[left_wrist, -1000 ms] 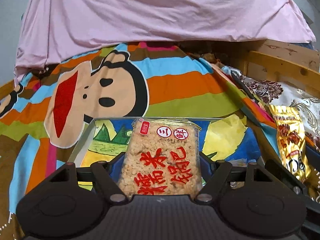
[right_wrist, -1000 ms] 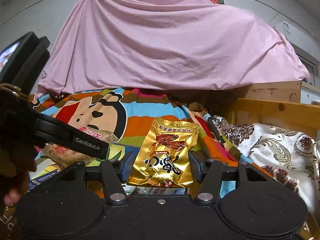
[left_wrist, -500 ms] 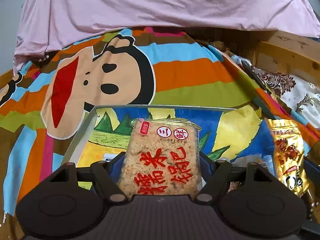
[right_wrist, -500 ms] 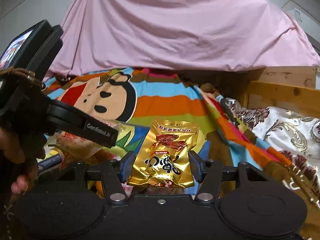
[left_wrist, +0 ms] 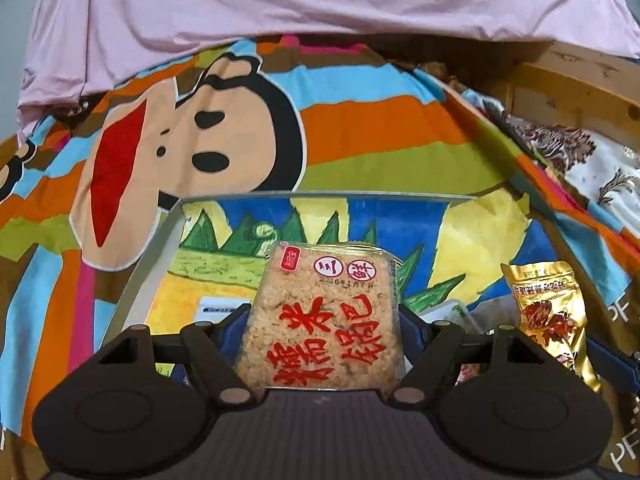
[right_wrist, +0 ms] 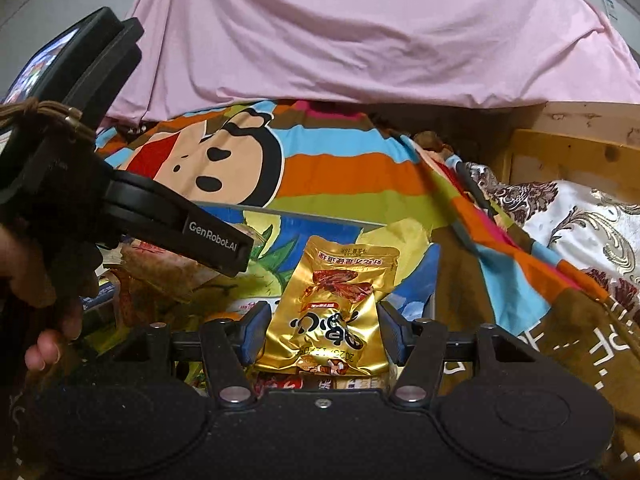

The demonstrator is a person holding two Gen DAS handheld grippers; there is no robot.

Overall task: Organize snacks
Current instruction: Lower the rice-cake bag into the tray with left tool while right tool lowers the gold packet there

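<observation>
Big pink sheet (left_wrist: 320, 0) is draped over the back, with the striped cartoon-monkey blanket (left_wrist: 360, 128) spread on the bed below it. On the blanket sits a shallow tray (left_wrist: 160, 248) with a colourful drawing inside. Over the tray, the left gripper (left_wrist: 322, 326) has its fingers pinching a clear rice-crisp pack (left_wrist: 320, 320), while the right gripper (right_wrist: 320, 330) is clamped on a gold snack pouch (right_wrist: 336, 312).
</observation>
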